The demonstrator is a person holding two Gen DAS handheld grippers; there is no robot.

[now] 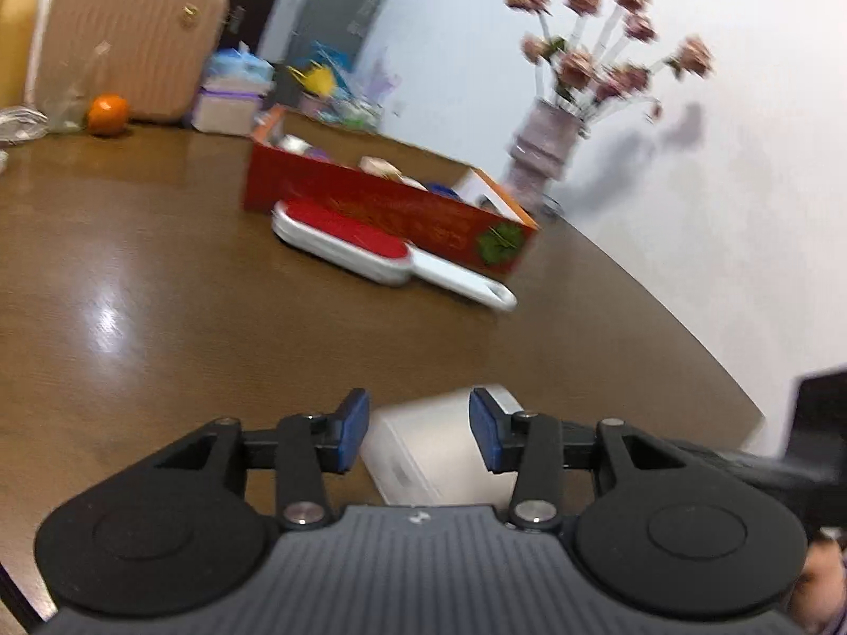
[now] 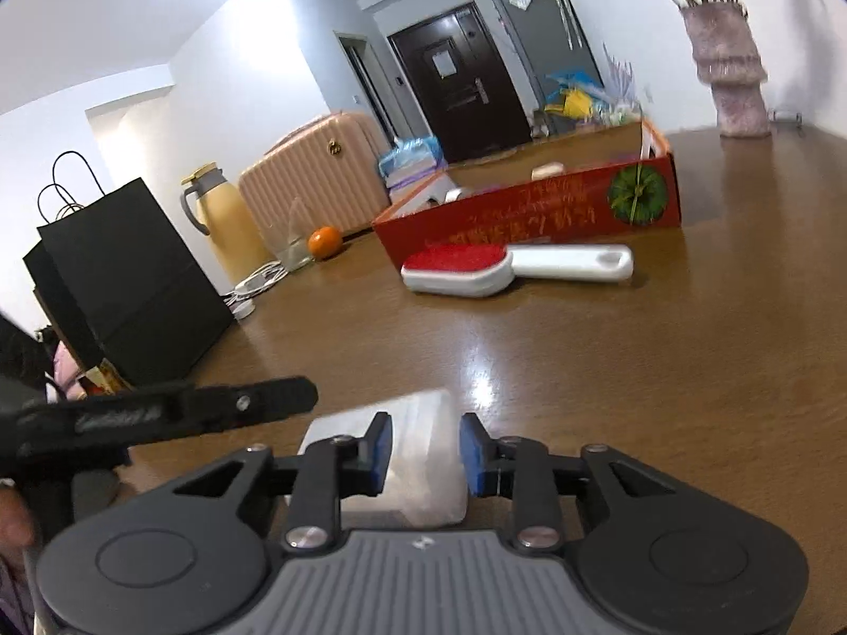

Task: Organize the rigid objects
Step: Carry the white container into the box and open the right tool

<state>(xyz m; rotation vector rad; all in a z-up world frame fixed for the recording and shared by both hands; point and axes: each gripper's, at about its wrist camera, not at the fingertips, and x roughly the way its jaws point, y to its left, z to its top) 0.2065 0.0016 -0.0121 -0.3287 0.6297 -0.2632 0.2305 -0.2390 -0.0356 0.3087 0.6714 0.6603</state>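
Note:
A white plastic box (image 1: 434, 450) lies on the brown table near its front edge. My left gripper (image 1: 420, 431) is open, its blue pads on either side of the box with a gap. My right gripper (image 2: 425, 455) is also open around the same box (image 2: 423, 455), approaching from the other side; the left gripper's arm shows in the right wrist view (image 2: 159, 413). A red-and-white lint brush (image 1: 370, 248) (image 2: 492, 267) lies further off, beside a red cardboard box (image 1: 381, 206) (image 2: 529, 211) that holds several small items.
A vase of pink flowers (image 1: 545, 143) (image 2: 733, 74) stands by the wall. An orange (image 1: 107, 115) (image 2: 324, 241), a pink suitcase (image 1: 127, 42), a yellow thermos (image 2: 233, 222) and a black paper bag (image 2: 132, 286) are at the table's far side.

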